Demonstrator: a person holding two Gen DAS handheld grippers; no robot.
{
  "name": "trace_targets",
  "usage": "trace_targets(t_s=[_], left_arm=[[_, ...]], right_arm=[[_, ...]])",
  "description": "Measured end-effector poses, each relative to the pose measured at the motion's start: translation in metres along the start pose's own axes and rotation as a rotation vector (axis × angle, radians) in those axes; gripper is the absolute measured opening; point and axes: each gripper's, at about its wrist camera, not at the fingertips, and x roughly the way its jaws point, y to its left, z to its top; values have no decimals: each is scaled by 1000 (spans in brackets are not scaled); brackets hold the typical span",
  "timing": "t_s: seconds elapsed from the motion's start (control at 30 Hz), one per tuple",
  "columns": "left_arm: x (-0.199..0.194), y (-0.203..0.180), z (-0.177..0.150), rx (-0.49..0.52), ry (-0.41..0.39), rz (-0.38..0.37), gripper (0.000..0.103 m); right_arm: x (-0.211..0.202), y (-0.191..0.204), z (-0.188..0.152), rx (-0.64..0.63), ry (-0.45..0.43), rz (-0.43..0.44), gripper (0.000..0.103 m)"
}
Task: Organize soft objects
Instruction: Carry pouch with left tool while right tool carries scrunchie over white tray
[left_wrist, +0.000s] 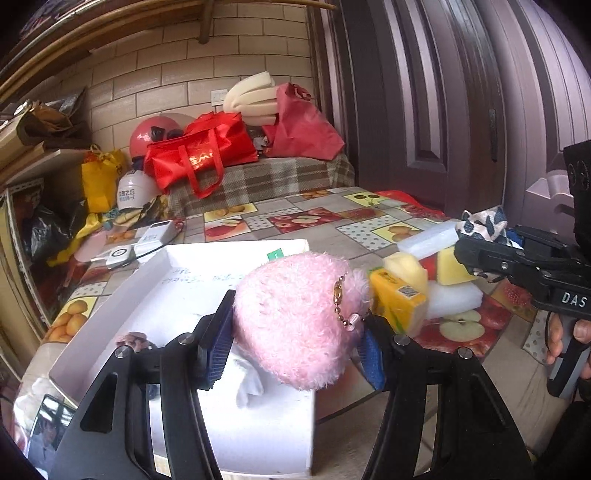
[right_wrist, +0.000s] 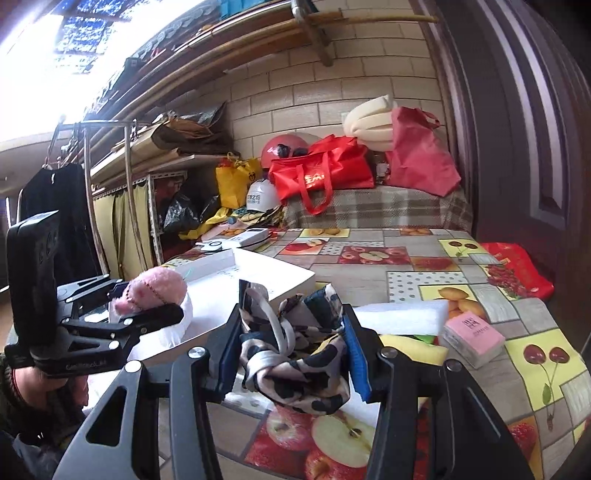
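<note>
Pinching pink plush toy (left_wrist: 295, 321) in our left claw (left_wrist: 295, 347), held above white box (left_wrist: 177, 266). Our right claw (right_wrist: 291, 354) clamped on patterned scarf (right_wrist: 295, 365), above desk (right_wrist: 424, 262). Beyond right claw: white foam block (right_wrist: 402, 314), yellow sponge (right_wrist: 417, 349), pink tissue pack (right_wrist: 474, 338). Yellow tissue pack (left_wrist: 399, 299) just right of left claw.

left gripper (left_wrist: 295, 339) clamped, right gripper (right_wrist: 291, 350) clamped — both raised
</note>
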Motion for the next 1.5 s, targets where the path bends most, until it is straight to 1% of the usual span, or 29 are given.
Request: trace_targets(t_s=[0.07, 0.1, 0.2, 0.3, 0.5, 0.67, 0.9, 0.97, 1.07, 1.2, 1.3, 1.4, 1.43, 1.47, 1.5], left_arm=[[1, 10, -2, 13, -18, 59, 59], [1, 15, -3, 7, -19, 74, 59], [1, 35, -6, -53, -21, 85, 59], [2, 47, -8, -85, -22, 104, 59], [-2, 67, -11, -95, -32, 170, 59], [8, 91, -11, -134, -5, 196, 59], [20, 114, -10, -178, -3, 232, 59], [23, 119, -9, -193, -7, 244, 59], [28, 122, -7, -206, -8, 263, 59], [39, 122, -5, -207, 26, 268, 59], [49, 125, -5, -217, 74, 272, 61], [54, 129, -5, -238, 102, 294, 63], [54, 130, -6, -243, 101, 304, 65], [53, 130, -6, -245, 97, 320, 71], [52, 129, -6, -243, 89, 329, 75]], right_arm=[[5, 5, 0, -12, 5, 12, 49], [7, 7, 1, -16, 9, 17, 49], [17, 13, 2, -17, 23, 36, 49], [29, 20, 3, -12, 40, 54, 49], [47, 37, 5, -34, 58, 83, 49], [70, 50, 6, -50, 84, 102, 49], [93, 72, 12, -79, 70, 107, 50], [102, 76, 15, -70, 67, 106, 50], [118, 77, 19, -35, 84, 104, 50], [139, 79, 24, -11, 113, 81, 50], [152, 78, 25, 4, 145, 60, 51], [161, 77, 24, 14, 182, 48, 52], [163, 77, 24, 14, 193, 52, 62], [163, 77, 24, 13, 195, 44, 82], [162, 78, 24, 12, 191, 31, 90]])
